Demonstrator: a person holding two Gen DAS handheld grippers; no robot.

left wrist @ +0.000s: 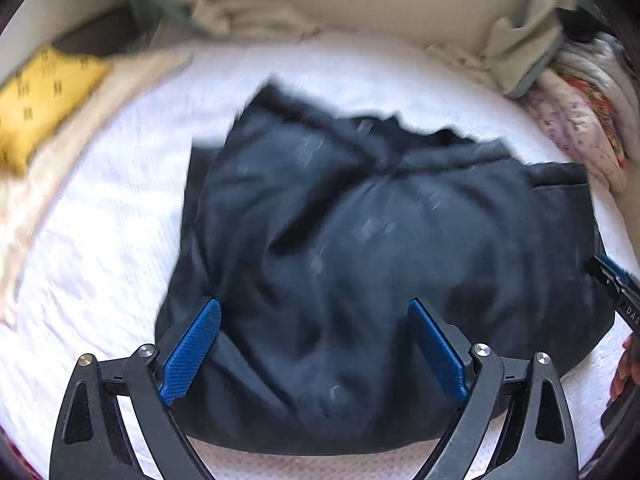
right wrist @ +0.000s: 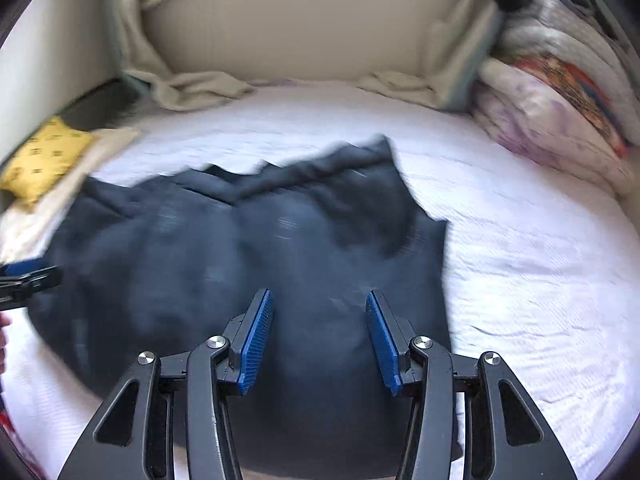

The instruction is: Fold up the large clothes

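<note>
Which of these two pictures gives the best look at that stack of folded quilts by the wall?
The right wrist view: the quilt stack shows large, with its layers and orange pattern visible. In the left wrist view the same stack is squeezed against the picture's edge, smaller and partly cut off.

Letters "DA" on the right hand-held gripper (left wrist: 616, 280), the rest cut off

free room: white bed sheet (right wrist: 520, 248) lying open right of the dark garment (right wrist: 248, 264) | left edge: yellow pillow (left wrist: 36, 104) and cream cloth (left wrist: 60, 168) crowding in | right edge: stacked bedding (right wrist: 560, 92) blocking | far side: headboard (right wrist: 304, 36) closing things off
</note>
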